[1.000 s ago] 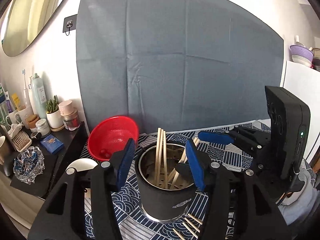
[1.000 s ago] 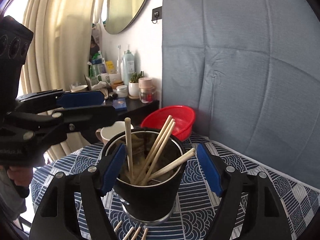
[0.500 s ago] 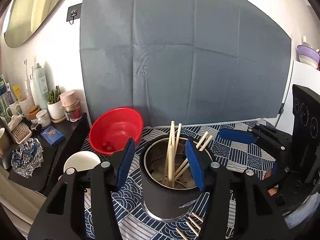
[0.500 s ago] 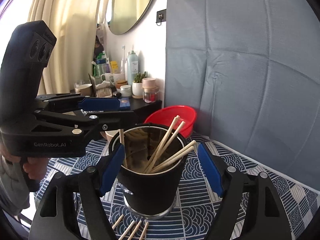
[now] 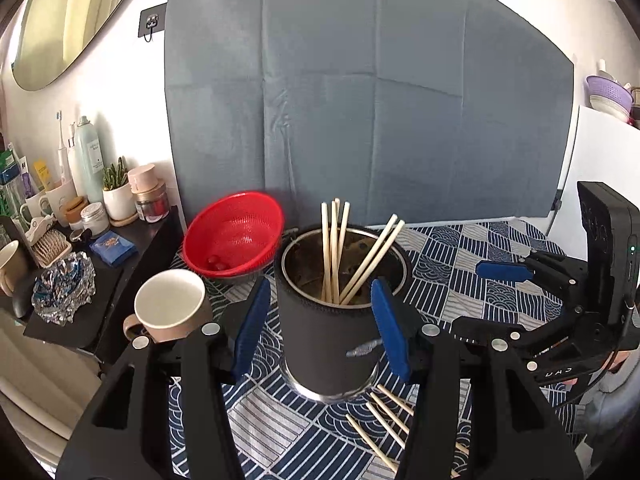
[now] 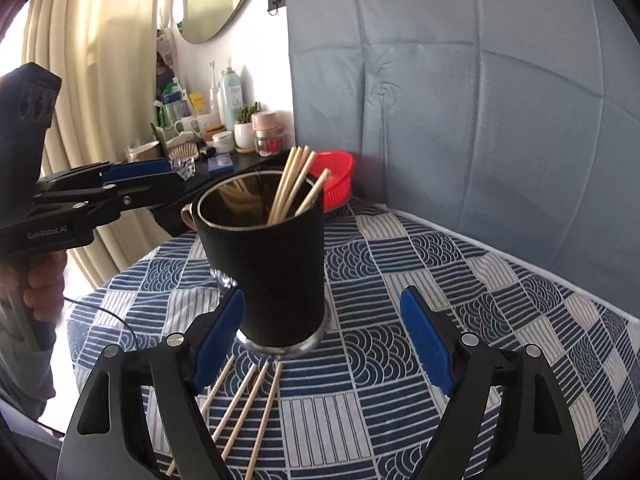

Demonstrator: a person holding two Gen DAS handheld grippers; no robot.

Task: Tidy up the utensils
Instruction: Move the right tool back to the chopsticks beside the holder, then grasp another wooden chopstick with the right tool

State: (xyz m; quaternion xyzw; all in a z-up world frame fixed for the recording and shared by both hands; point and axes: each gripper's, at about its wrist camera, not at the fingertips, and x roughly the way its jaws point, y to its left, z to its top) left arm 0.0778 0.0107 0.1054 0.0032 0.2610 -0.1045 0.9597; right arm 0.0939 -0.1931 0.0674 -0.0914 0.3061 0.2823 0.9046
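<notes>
the holder stands on the cloth with several chopsticks inside; more sticks lie just before it. the right gripper, jaws just widened and empty, could knock the holder over. the left gripper is apart, straddling it.

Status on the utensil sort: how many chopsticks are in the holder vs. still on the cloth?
Done: several chopsticks stand in the black holder. In hand: nothing; the left gripper and right gripper are both open, the right one's fingers having just been opening with nothing between them. Left: about four loose chopsticks on the patterned cloth by the holder's base.
</notes>
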